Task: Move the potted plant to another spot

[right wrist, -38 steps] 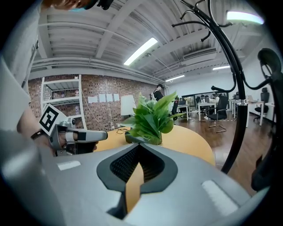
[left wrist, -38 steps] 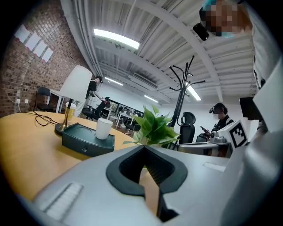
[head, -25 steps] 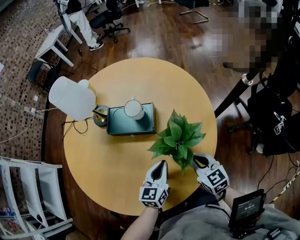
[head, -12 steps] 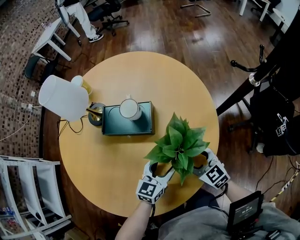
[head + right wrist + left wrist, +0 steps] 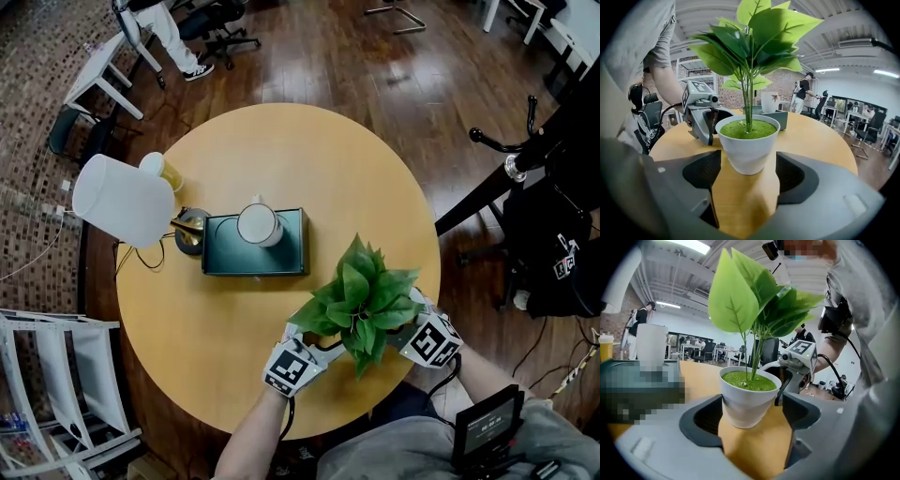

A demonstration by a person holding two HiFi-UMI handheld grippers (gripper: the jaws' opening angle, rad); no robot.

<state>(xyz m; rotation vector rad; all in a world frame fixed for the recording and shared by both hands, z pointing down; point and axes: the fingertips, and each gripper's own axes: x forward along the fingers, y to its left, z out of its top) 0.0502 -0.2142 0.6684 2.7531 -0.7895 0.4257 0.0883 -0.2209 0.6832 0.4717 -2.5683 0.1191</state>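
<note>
The potted plant stands near the front right rim of the round wooden table; its leaves hide the pot from the head view. In the left gripper view the white pot sits between the tips of my left gripper, close against the left jaw with a gap at the right jaw. My right gripper faces the pot from the other side, its jaws wide either side of the pot's base. Both pairs of jaws have just been opening. Each gripper sees the other beyond the pot.
A teal tray with a white cup lies mid-table. Left of it stand a white lamp shade and a cup of yellow drink. A black stand rises at the right, a white rack at the lower left.
Both grippers have moved forward under the leaves to either side of the pot. Their jaws, shut before, now stand wide.
</note>
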